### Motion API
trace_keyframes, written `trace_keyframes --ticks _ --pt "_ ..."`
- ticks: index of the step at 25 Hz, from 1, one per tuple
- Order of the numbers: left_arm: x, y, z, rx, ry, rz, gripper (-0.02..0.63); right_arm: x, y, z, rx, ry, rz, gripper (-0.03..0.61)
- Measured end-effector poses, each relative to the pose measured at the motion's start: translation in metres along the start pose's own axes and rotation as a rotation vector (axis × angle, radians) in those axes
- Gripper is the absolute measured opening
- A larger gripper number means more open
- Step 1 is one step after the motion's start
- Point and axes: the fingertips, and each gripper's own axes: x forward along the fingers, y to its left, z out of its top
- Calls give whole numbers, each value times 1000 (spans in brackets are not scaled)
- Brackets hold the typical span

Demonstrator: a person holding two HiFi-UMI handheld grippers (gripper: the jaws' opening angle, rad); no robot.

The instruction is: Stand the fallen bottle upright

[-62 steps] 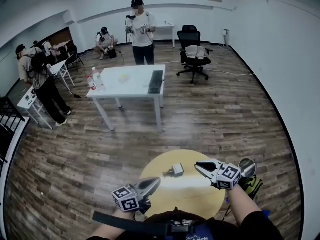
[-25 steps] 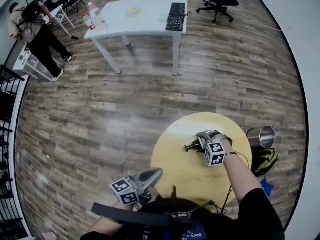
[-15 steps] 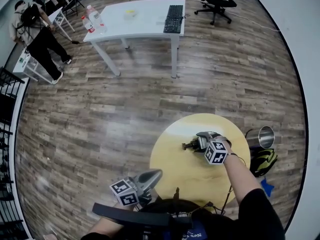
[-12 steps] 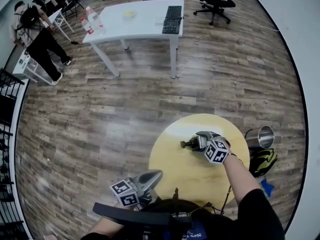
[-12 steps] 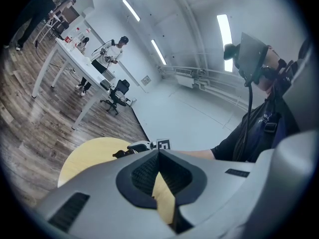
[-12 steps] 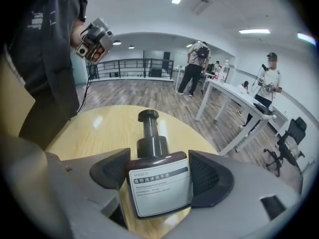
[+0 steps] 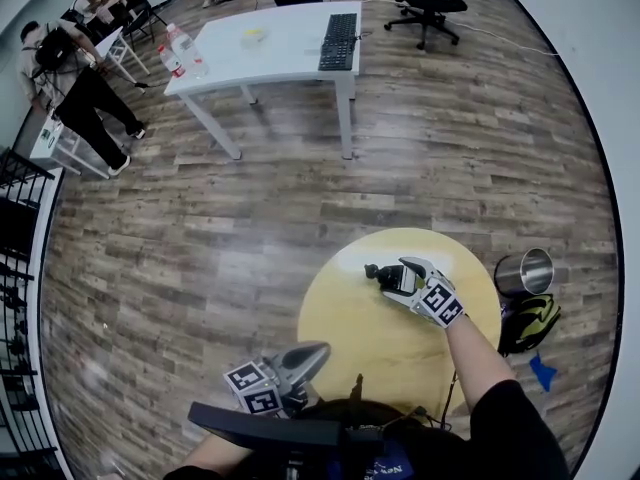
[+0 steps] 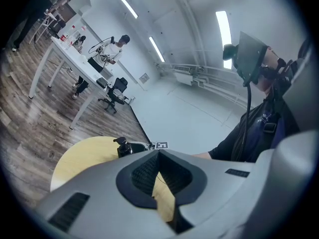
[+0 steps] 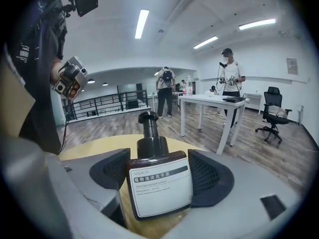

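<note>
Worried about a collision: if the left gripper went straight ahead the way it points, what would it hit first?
Probably the right gripper, which holds the bottle across the yellow table; depth is unclear.

The head view looks steeply down from above onto the round yellow wooden tabletop (image 7: pixel 370 343) and the grey-brown plank floor (image 7: pixel 200 248). The left gripper view sits low off the tabletop's near edge, tilted upward across it. The right gripper view looks level, very close behind the dark brown pump bottle with a white label (image 9: pixel 158 183). All three views share the tabletop, the bottle and the white rectangular desk (image 7: pixel 270 43).
</note>
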Motion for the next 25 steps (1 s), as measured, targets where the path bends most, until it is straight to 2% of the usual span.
trace_keyframes --ticks 8,14,20,23,25 --pt "12 -4 -16 35 30 -23 9 -30 -4 -26 94 -67 -39 399" --pt "27 -16 -18 31 44 -43 9 -43 -8 -54 149 -21 -50 391" --pt "36 -25 -21 49 52 -51 9 -46 -14 -55 154 13 -63 396" --pt "40 -36 -13 18 43 -30 9 -50 -13 -52 126 40 -93 402" --pt "37 -39 -12 35 39 -43 9 -57 -11 -48 122 41 -123 407"
